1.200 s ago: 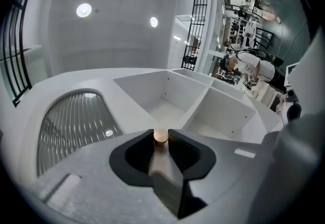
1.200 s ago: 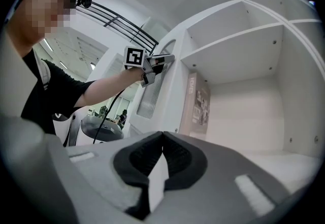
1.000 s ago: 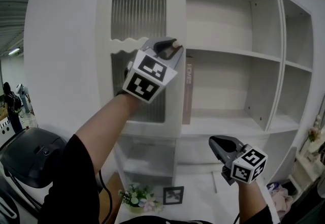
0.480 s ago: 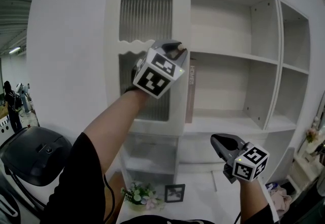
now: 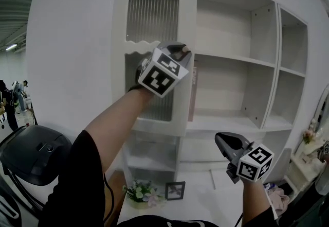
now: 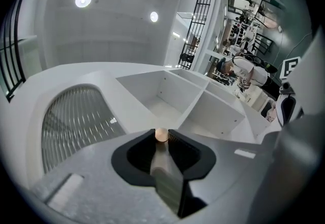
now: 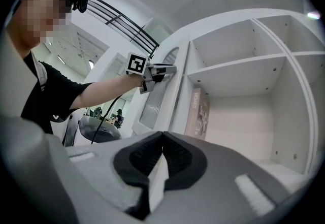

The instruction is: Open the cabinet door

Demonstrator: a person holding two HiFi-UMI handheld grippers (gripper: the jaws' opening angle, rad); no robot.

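The white cabinet door (image 5: 154, 25), with an arched ribbed-glass pane, stands swung out from the cabinet. Its small round wooden knob (image 5: 186, 48) sits at the door's free edge. My left gripper (image 5: 180, 51) is shut on that knob; in the left gripper view the knob (image 6: 161, 135) shows pinched between the dark pads, with the ribbed pane (image 6: 76, 116) to the left. My right gripper (image 5: 222, 141) hangs low at the right, shut and empty, its jaws (image 7: 162, 136) meeting. From the right gripper view the left gripper (image 7: 167, 69) shows at the door's edge.
Open white shelves (image 5: 241, 61) fill the cabinet to the right, with a tall book (image 5: 192, 92) standing just behind the door edge. Below are a lower glass compartment, a flower bunch (image 5: 139, 192) and a small picture frame (image 5: 175, 190). A black seat (image 5: 36, 154) sits lower left.
The door's free edge and my left gripper on the knob have drifted a little to the right. The right gripper stays low at the right, still shut.
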